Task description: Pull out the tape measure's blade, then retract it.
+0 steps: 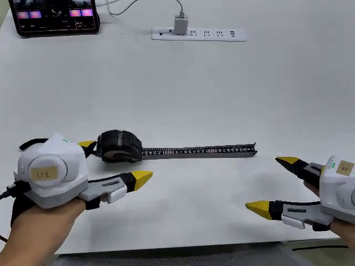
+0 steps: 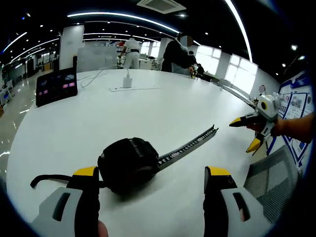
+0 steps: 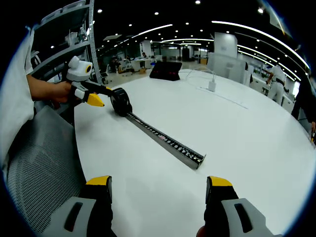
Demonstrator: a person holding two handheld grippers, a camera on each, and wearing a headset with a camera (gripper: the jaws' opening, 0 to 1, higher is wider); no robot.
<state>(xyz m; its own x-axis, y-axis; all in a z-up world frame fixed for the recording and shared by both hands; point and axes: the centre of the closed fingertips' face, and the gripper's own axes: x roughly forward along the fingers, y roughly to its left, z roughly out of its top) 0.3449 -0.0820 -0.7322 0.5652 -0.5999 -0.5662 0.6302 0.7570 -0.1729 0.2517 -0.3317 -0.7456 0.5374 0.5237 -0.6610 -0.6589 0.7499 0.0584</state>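
A black tape measure (image 1: 119, 146) lies on the white table (image 1: 183, 88), its dark blade (image 1: 198, 151) drawn out to the right and lying flat. My left gripper (image 1: 113, 163) is open, its yellow-tipped jaws on either side of the case (image 2: 129, 163) without touching it. The blade's hooked end (image 1: 254, 148) lies free on the table. My right gripper (image 1: 274, 185) is open, just right of and nearer than that end (image 3: 197, 161), with nothing between its jaws.
A white power strip (image 1: 198, 34) with a plugged charger (image 1: 181, 23) lies at the back of the table. A dark tablet (image 1: 55, 15) with a lit screen stands at the back left. People stand beyond the table in the left gripper view.
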